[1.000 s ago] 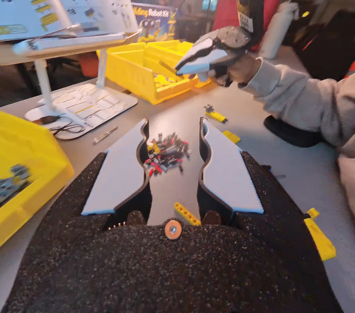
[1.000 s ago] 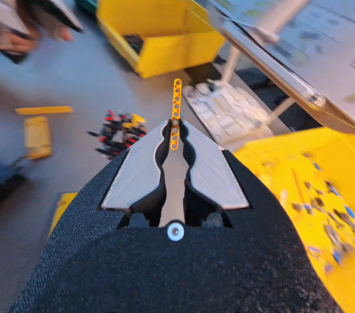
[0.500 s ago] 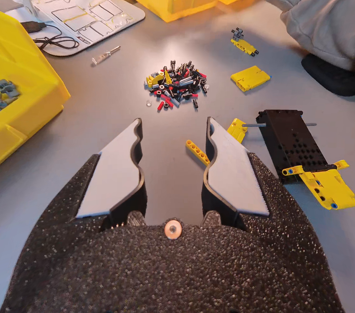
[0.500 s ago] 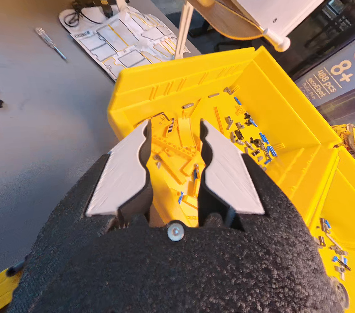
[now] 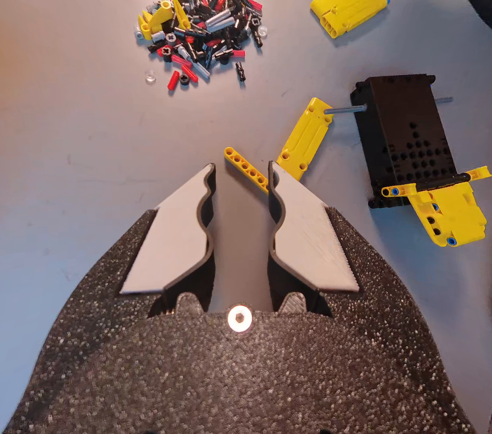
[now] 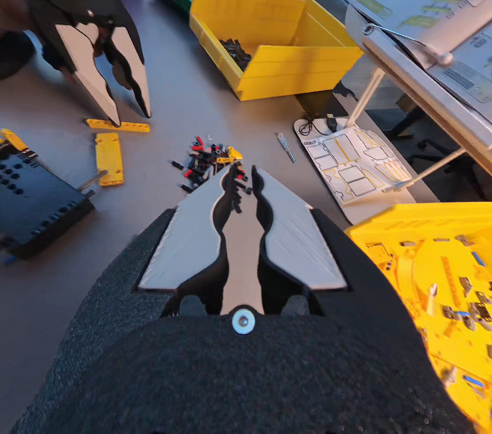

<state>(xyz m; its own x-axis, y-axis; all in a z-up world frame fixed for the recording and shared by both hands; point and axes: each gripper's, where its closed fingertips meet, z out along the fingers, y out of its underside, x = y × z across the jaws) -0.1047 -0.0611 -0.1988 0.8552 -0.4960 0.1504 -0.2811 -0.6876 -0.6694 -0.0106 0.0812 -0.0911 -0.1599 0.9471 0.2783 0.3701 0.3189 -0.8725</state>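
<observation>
While its jaws stand apart and empty, the left gripper (image 5: 241, 166) hangs just above a long yellow plastic beam with a row of holes (image 5: 246, 168) on the grey tabletop (image 5: 80, 128). Farther off lies a heap of small black, red and grey connector pins (image 5: 202, 29). Also parted and empty, the right gripper (image 6: 241, 168) is near that heap
</observation>
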